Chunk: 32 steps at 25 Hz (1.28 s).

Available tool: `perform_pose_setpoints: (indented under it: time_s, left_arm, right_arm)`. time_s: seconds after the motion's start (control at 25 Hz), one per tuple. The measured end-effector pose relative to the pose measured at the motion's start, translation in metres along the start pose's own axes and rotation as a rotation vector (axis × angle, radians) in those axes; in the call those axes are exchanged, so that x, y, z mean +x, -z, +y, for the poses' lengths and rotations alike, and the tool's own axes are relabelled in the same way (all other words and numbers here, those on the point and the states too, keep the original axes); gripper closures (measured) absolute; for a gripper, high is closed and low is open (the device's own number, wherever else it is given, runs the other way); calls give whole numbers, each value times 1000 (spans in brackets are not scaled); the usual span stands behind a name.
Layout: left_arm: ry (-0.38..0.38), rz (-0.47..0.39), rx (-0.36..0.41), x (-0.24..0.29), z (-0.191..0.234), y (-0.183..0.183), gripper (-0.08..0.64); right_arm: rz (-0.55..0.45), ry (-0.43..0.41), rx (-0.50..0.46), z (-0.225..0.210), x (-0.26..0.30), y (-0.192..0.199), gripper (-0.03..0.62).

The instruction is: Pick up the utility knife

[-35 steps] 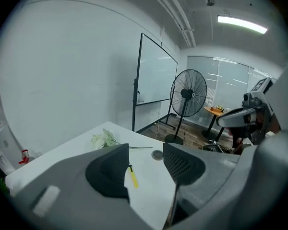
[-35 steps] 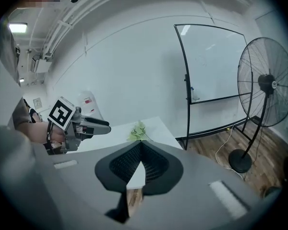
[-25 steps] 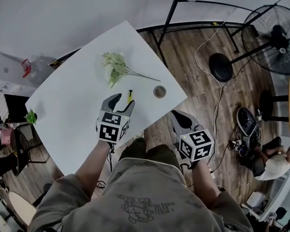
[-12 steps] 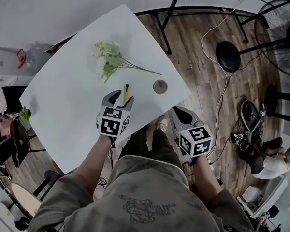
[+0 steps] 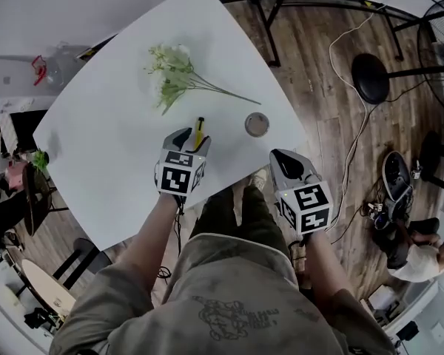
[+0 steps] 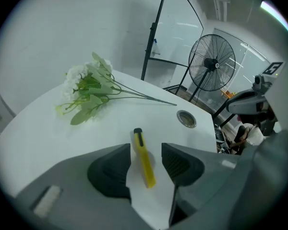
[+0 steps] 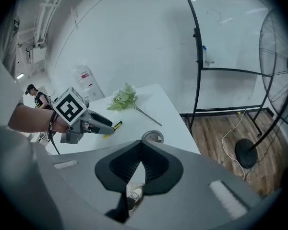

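Note:
A yellow utility knife with a black tip lies flat on the white table, also seen as the knife in the head view and the knife from the right gripper view. My left gripper is open, its two dark jaws standing either side of the knife's near half without touching it. In the head view the left gripper hovers just behind the knife. My right gripper is shut with nothing in it, held off the table's near right edge; its jaws meet at the right gripper.
A bunch of white artificial flowers with long stems lies beyond the knife. A small round metal tin sits near the table's right corner. Beyond the edge are wooden floor, a fan, cables and a black frame.
My left gripper has slid forward so its open jaws now straddle the knife's near end. The head view has shifted slightly; the right gripper stays shut at the table's edge.

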State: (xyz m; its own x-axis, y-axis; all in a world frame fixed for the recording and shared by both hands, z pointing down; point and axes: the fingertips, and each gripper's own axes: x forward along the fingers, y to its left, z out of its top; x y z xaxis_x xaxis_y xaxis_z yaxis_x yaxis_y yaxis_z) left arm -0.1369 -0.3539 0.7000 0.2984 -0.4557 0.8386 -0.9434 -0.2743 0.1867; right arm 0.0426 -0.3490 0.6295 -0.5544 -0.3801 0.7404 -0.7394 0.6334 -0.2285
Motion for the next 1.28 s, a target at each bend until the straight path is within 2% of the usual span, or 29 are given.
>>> perform_pose_setpoints:
  time_s: [0.16, 0.32, 0.56, 0.72, 0.88, 1.16, 1.28]
  left_arm:
    - [-19, 17, 20, 7, 7, 7, 379]
    - [-46, 12, 30, 6, 19, 8, 492]
    - [-22, 32, 55, 4, 19, 5, 506]
    - [-2, -10, 37, -10, 14, -8, 506]
    - [16, -55, 84, -30, 5, -31, 506]
    - [30, -188, 144, -82, -23, -87, 506]
    - [1, -275, 165, -115, -32, -113, 506]
  right_arm:
    - [-5, -37, 17, 2, 8, 0, 563]
    - [-17, -80, 98, 3, 12, -1, 563]
    - [-31, -79, 98, 2, 4, -5, 563]
    - [-68, -64, 108, -3, -19, -11, 563]
    - [-114, -31, 89, -11, -46, -25, 563]
    - [-277, -18, 100, -16, -101, -82, 563]
    - [-364, -8, 83, -19, -131, -111, 563]
